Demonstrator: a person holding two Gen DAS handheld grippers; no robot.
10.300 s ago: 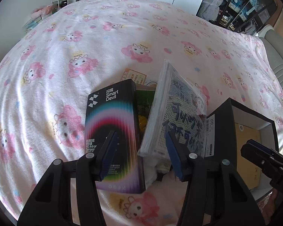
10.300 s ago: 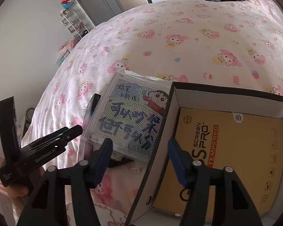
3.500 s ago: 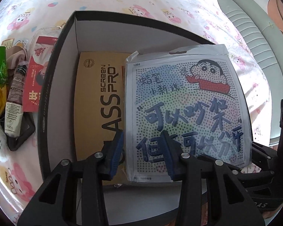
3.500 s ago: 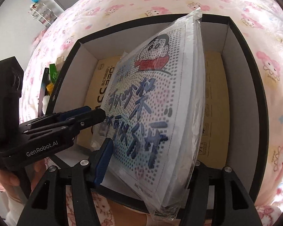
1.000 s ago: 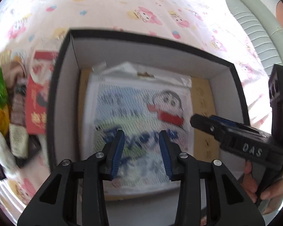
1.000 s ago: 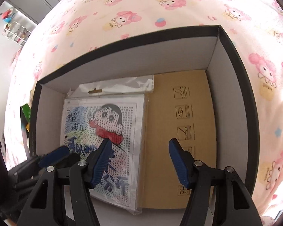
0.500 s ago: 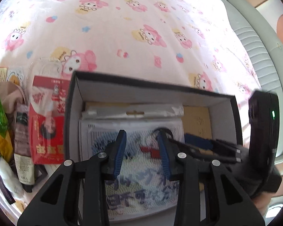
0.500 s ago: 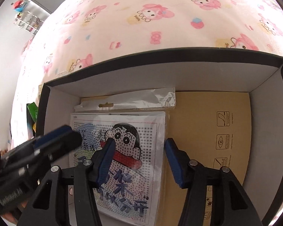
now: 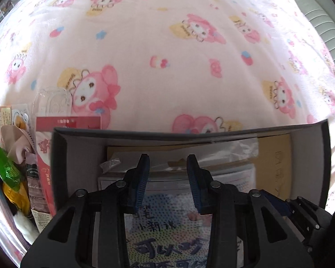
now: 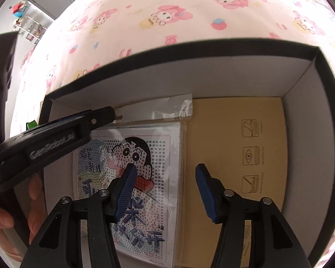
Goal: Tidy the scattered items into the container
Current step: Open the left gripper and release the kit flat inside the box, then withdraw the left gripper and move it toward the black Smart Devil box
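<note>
the black box (image 10: 306, 93) with pale inner walls sits on the pink cartoon-print blanket (image 9: 167, 51); flat on its floor lies the bagged cartoon bead kit (image 10: 149, 156), pushed toward the left wall, on top of a brown cardboard sleeve (image 10: 234, 156) that shows bare on the right; the left gripper (image 9: 168, 158) hangs over the kit's top edge, its blue pads parted with nothing between them; the right gripper (image 10: 165, 169) points down into the box, released, jaws apart and empty; outside the box's left wall a heap waits on the blanket: a red packet (image 9: 67, 125), a green wrapper (image 9: 5, 167), a clear plastic case (image 9: 51, 100) and a beige pouch (image 9: 13, 138).
</note>
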